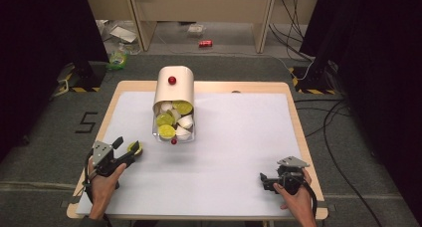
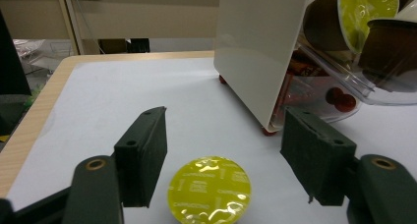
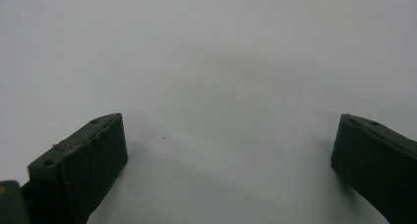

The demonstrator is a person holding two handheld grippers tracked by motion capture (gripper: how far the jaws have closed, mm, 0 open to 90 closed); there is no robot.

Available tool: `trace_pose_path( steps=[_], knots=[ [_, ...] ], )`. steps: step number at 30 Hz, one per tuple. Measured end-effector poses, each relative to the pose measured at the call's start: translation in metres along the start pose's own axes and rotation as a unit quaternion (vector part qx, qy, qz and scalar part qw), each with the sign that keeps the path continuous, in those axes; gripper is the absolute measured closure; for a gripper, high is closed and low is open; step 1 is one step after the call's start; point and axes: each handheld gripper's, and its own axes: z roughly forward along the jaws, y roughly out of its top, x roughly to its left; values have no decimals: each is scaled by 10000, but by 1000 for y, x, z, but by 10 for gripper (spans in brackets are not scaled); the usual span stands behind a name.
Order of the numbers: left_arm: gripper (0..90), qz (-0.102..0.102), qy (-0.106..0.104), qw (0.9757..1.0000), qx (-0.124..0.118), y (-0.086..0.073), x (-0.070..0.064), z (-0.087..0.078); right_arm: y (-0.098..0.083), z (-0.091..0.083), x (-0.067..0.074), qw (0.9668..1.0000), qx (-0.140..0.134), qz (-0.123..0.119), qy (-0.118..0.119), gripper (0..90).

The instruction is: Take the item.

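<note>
Left gripper (image 2: 223, 157): jaws spread, 1 yellow-lidded capsule (image 2: 209, 190) standing on the white table (image 1: 239, 152) between them, untouched, just beside the capsule dispenser (image 1: 173, 102). Right gripper (image 3: 228, 160): jaws spread wide over bare tabletop, holding nothing.

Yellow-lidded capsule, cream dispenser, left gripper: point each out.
yellow-lidded capsule (image 2: 209, 190), left gripper view, middle of foil lid.
cream dispenser (image 1: 173, 90), high view, curved cream cover.
left gripper (image 2: 223, 153), left gripper view, midway between fingertips.
</note>
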Motion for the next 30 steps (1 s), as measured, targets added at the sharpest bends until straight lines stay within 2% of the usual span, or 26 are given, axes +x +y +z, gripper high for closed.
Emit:
trace_pose_path(
  steps=[5,12,24,30],
  knots=[
    [281,-33,12,10000,-13,0,-3,-2,0,0,0,10000,-1,0,0,7],
    [253,28,-19,10000,-55,0,-11,-9,0,0,0,10000,0,-4,2,7],
    [234,235,-233,9994,-60,0,-34,-18,0,0,0,10000,0,-2,4,7],
    [231,305,-289,9991,-90,-3,-40,-21,0,0,0,10000,0,-2,3,7]
  ],
)
